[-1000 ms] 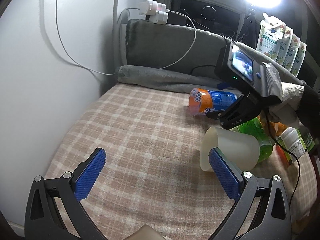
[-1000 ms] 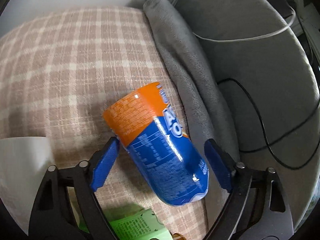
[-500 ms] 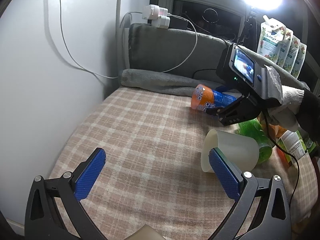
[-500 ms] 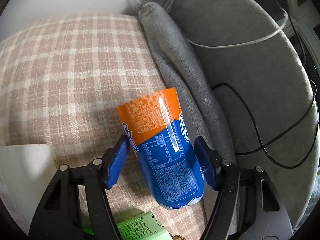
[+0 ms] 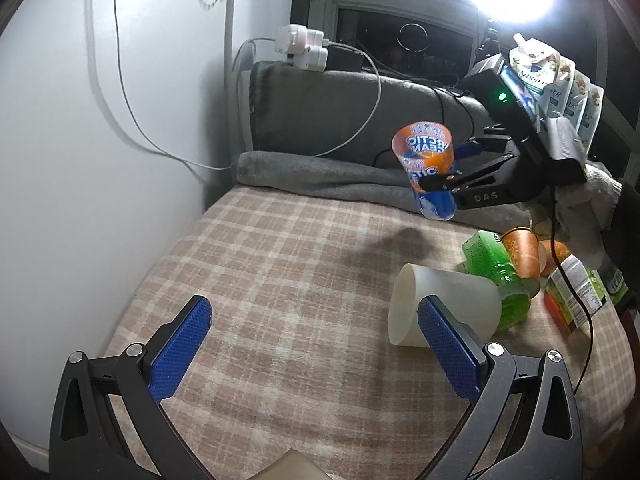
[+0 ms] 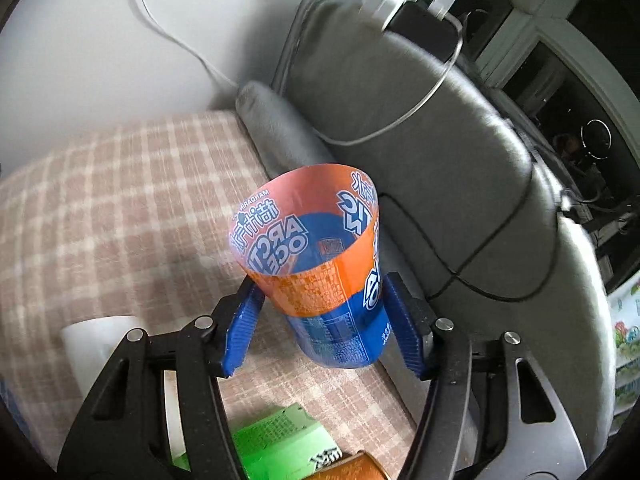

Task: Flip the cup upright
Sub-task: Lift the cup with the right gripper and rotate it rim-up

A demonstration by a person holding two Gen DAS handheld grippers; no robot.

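Right wrist view: right gripper point(image 6: 326, 322) clamps the orange-and-blue cup point(image 6: 320, 272) at its blue lower half, both pads pressed on its sides. Cup held mouth-up, slightly tilted, lifted clear above the plaid blanket point(image 5: 280, 280). Left gripper point(image 5: 312, 350) hangs over the blanket with jaws spread wide, holding nothing. White cup point(image 5: 444, 308) lies on its side on the blanket, against a green bottle point(image 5: 496, 272).
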